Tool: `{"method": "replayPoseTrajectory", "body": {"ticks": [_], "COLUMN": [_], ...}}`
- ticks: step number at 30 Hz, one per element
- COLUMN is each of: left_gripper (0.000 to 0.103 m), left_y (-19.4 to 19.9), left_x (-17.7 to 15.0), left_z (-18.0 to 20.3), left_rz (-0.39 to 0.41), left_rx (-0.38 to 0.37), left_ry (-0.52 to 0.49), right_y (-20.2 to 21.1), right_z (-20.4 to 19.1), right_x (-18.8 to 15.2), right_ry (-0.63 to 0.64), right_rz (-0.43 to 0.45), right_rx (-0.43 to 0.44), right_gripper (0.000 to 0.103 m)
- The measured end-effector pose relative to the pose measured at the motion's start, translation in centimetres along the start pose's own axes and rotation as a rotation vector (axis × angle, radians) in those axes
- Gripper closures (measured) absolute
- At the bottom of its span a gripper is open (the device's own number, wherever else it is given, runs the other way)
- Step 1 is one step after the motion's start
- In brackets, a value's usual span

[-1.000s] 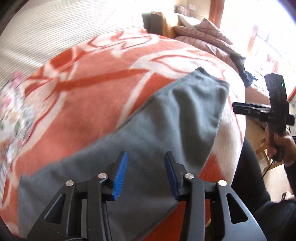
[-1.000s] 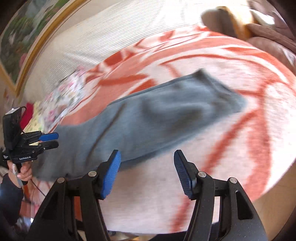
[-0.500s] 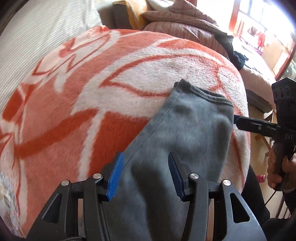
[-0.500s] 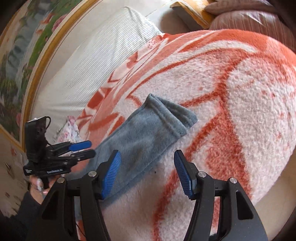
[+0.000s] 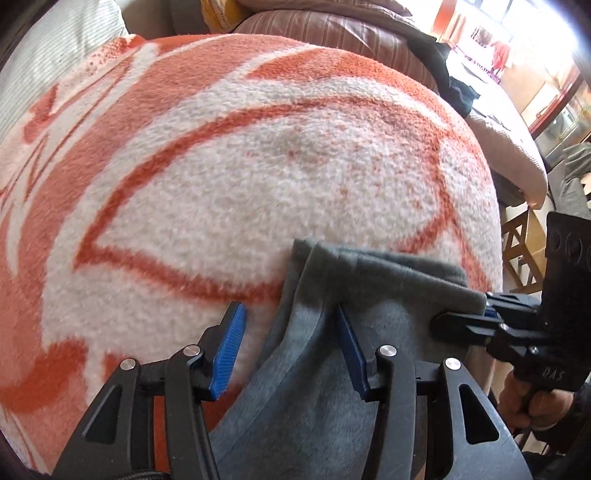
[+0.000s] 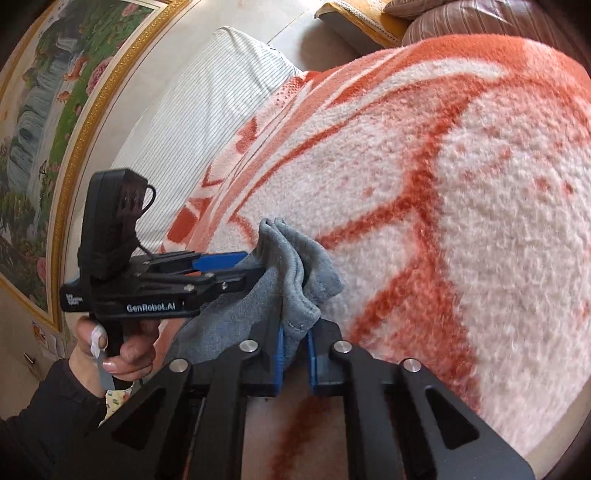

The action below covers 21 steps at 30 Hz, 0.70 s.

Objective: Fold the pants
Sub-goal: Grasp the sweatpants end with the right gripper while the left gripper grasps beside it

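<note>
The grey fleece pants [image 5: 332, 369] lie on the orange and white blanket [image 5: 240, 177], their cuff end bunched up. My right gripper [image 6: 294, 352] is shut on the near corner of the cuff [image 6: 295, 306]; it also shows in the left wrist view [image 5: 476, 321], pinching the cuff's right edge. My left gripper [image 5: 290, 352] is open, its jaws wide, straddling the far corner of the cuff: the fabric edge passes between the blue pads [image 5: 229, 354]. In the right wrist view the left gripper [image 6: 255, 264] reaches into the cuff from the left.
A white striped pillow [image 6: 192, 107] lies past the blanket, under a gold-framed painting [image 6: 40, 122]. Brown striped bedding [image 5: 332, 33] is piled at the bed's far end. A wooden chair [image 5: 517, 254] stands off the bed's right edge.
Both grippers have moved along the pants to the cuff end. My right gripper has shut on the cuff corner. The cuff has bunched up. My left gripper stays open.
</note>
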<state>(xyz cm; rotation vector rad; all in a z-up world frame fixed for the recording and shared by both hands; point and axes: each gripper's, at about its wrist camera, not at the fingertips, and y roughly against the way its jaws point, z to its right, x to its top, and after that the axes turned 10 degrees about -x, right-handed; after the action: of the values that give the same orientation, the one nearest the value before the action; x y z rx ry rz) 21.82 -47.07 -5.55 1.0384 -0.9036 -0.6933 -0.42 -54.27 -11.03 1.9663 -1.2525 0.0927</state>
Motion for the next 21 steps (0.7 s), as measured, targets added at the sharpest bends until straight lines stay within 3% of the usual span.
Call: {"method": "replayPoseTrajectory", "body": {"ticks": [3,9,12,15,18,21], "left_gripper": [0.085,0.088,0.078,0.050,0.047,0.050], "left_y": [-0.2,-0.5,0.3,1.0,0.5,0.0], "left_x": [1.0,1.7,1.4,0.8,0.4,0.8], "left_z": [0.7,1.6,0.4,0.4,0.3,0.3], "left_rz": [-0.001,0.020,0.021,0.031,0.011,0.017], "left_rx": [-0.055,-0.041,-0.041,0.046,0.047,-0.002], "left_ry": [-0.012,-0.029,0.021,-0.004,-0.018,0.002], "right_y": [0.9,1.5,0.6,0.8,0.9,0.4], "right_z": [0.4,0.6,1.0,2.2,2.0,1.7], "right_x": [0.7,2.2,2.2,2.1,2.0,2.0], "right_ry": [0.022,0.014,-0.010,-0.066,-0.056,-0.065], "right_rz": [0.042,0.059,-0.002,-0.017,-0.012,-0.020], "right_rx": [-0.005,-0.002,0.009,0.033,0.024,0.033], "right_gripper": [0.094,0.094,0.091,0.087,0.086,0.086]}}
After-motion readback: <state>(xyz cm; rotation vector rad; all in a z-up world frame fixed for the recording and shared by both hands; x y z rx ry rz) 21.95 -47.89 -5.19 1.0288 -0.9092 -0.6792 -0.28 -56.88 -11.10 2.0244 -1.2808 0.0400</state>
